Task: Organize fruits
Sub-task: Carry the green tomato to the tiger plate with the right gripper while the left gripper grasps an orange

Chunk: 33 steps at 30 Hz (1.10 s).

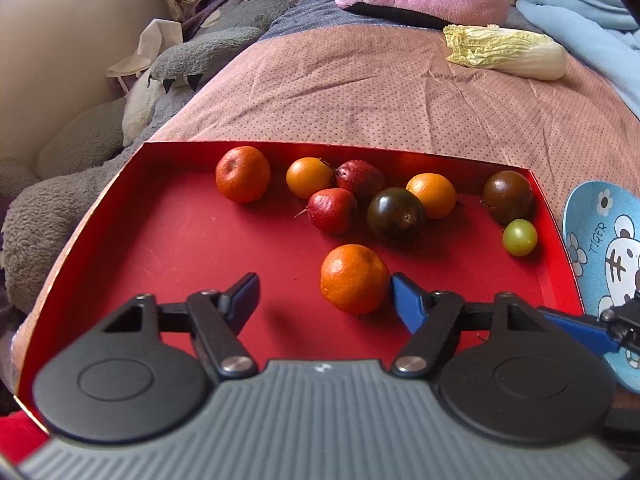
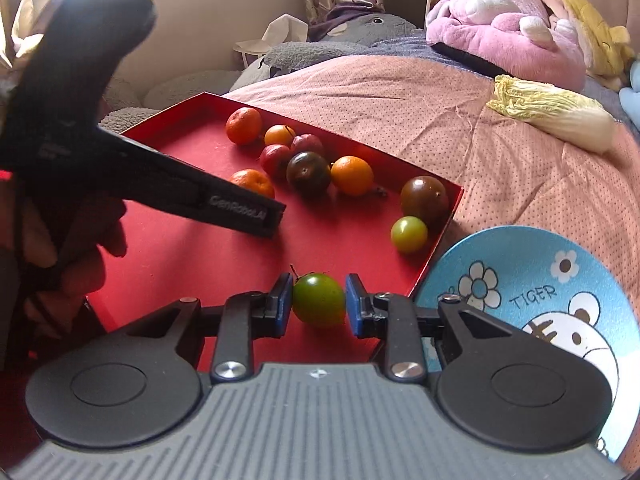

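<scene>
Bed, pink quilt bearing red tray (image 1: 168, 208) of fruit. Right gripper (image 2: 319, 304) clamping green tomato (image 2: 319, 299) over tray, likely heading for plate (image 2: 536, 280). Left gripper (image 1: 324, 300) straddling orange (image 1: 354, 278), jaws apart, pads not yet pressing.

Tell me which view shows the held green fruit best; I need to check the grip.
The right wrist view: the green fruit sits centred between the right gripper pads, both pressing its sides, above the red tray. The left wrist view does not show it, only part of the right gripper at the frame's right edge.
</scene>
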{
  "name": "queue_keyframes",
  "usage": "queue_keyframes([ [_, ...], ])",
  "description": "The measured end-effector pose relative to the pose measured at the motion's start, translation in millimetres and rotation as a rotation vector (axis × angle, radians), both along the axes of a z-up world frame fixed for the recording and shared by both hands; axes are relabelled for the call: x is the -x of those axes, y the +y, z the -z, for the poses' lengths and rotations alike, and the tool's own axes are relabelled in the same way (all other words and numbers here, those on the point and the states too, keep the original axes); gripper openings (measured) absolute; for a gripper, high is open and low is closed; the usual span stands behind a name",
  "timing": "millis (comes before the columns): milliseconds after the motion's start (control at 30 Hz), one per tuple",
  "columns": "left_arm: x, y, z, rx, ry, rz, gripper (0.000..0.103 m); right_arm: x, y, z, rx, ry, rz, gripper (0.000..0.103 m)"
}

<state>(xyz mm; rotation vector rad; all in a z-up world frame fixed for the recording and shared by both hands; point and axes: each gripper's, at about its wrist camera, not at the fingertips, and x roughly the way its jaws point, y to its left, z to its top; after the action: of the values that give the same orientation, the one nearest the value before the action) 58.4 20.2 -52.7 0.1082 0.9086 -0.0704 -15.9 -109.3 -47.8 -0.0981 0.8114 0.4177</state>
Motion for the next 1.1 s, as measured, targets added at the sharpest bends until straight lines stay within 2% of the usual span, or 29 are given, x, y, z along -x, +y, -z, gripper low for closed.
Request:
queue_keyframes([
  [67,-2.1,0.1,2.4,0.012,0.014,0.006,0.065,2.6,-0.6,-1.4,-0.014,0.002,0.001,0.033],
  [100,-2.1,-0.1,2.2,0.016,0.010,0.009,0.058,4.1,-0.9,-2.9,-0.020,0.000,0.001,0.033],
  [133,-1.6,-1.0,1.4,0.020,0.004,0.020,0.046,5.8,-1.1,-4.5,-0.026,-0.003,0.002,0.033],
  [167,-0.9,-2.4,1.3,0.013,-0.002,0.028,0.040,7.1,-1.2,-6.3,-0.031,-0.005,0.002,0.033],
  [267,0.7,-3.5,1.2,0.001,-0.009,0.037,0.039,9.1,-1.6,-11.2,-0.041,-0.011,0.002,0.033],
  [533,3.2,3.8,-2.3,0.026,-0.007,0.013,0.038,18.5,-6.3,-19.4,-0.060,-0.015,0.015,0.033],
  [867,15.8,2.9,-13.2,0.035,-0.043,0.015,0.038,33.6,-13.1,-31.0,-0.072,-0.040,0.037,0.033],
  [1100,33.1,-7.2,-25.2,0.064,-0.085,0.053,0.038,48.5,-37.1,-36.1,-0.081,-0.068,0.105,0.033],
])
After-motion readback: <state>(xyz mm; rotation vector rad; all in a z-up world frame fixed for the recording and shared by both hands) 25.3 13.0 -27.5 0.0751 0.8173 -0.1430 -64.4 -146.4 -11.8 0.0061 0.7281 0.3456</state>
